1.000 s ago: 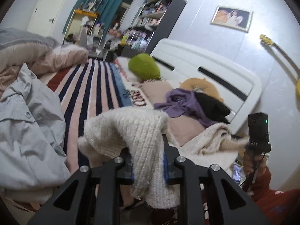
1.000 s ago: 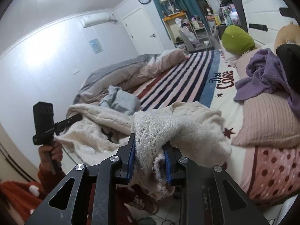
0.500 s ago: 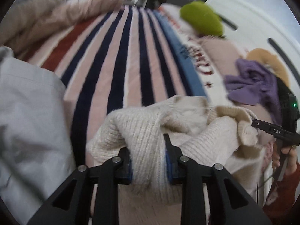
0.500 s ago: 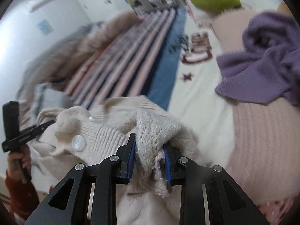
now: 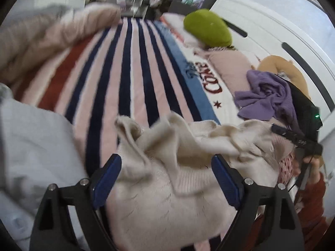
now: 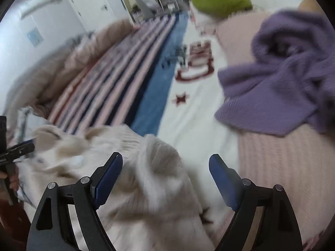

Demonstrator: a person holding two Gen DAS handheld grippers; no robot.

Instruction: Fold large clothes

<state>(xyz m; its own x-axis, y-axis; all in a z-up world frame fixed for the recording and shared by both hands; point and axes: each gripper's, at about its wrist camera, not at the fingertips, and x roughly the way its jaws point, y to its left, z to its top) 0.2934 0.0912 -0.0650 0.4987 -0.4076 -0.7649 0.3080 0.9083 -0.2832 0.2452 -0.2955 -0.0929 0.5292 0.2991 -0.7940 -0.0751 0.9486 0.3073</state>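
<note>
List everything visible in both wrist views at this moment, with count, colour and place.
knit sweater: one, cream, crumpled on the bed's near edge
striped blanket: one, pink, navy, red, across the bed
purple garment: one, on the pink pillow
green cushion: one, by the white headboard
grey garment: one, left of the sweater
left gripper: black, blue pads, open above the sweater
right gripper: same, open

Red lettering on the bedspread (image 5: 211, 83) is too blurred to read.
</note>
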